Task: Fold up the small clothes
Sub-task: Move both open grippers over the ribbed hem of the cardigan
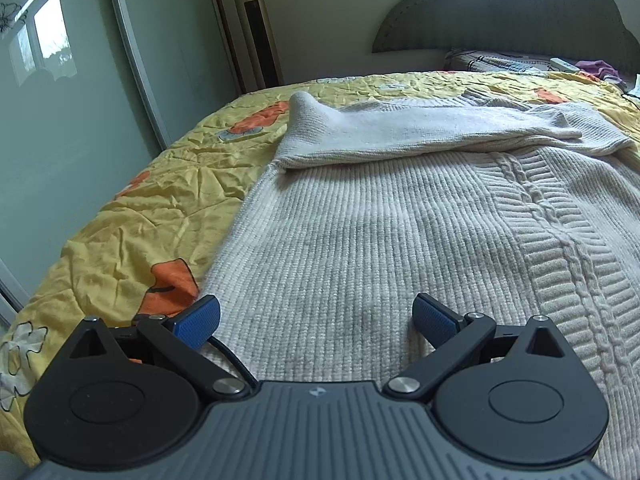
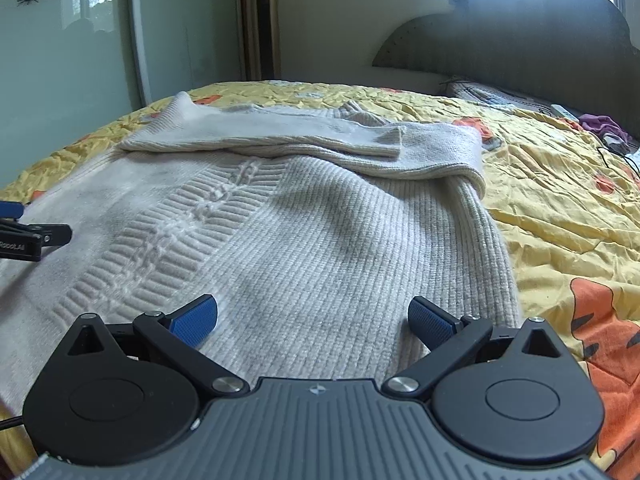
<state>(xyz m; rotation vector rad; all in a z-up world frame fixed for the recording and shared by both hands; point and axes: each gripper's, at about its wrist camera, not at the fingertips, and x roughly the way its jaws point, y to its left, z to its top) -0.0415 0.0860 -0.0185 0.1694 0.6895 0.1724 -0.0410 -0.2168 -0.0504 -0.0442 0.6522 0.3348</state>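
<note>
Cream ribbed knit: one sweater [image 1: 360, 240] lies spread flat on the bed [image 1: 132, 216], which carries a yellow sheet with orange and white cartoon prints. A cable-pattern band [image 2: 160, 240] runs down the middle of the sweater body. Both sleeves are folded across the upper part of the body: one sleeve [image 1: 400, 128] lies crosswise on top, and the other sleeve [image 2: 440, 152] lies beneath it, with its fold near the sweater's right edge.

The left gripper [image 1: 316, 318] sits low over the near part of the sweater, close to the sweater's left edge. Its jaws are spread wide apart and grasp nothing; the knit shows between the blue pads [image 1: 198, 322]. The left pad lies at the border between sweater and sheet.

The right gripper [image 2: 312, 318] sits low over the near part of the sweater, toward its right edge. Its jaws are likewise spread wide and released, with bare knit between them. In the right wrist view, part of the left gripper appears at the left edge of the frame, above the sweater.

At the far end of the bed stand a dark padded headboard [image 1: 520, 12] and a patterned pillow [image 1: 492, 62]. A purple cloth [image 2: 600, 124] lies at the far right corner of the bed. A tall tower fan [image 2: 266, 24] stands against the wall beyond the bed, beside a green sliding door [image 1: 60, 100].
</note>
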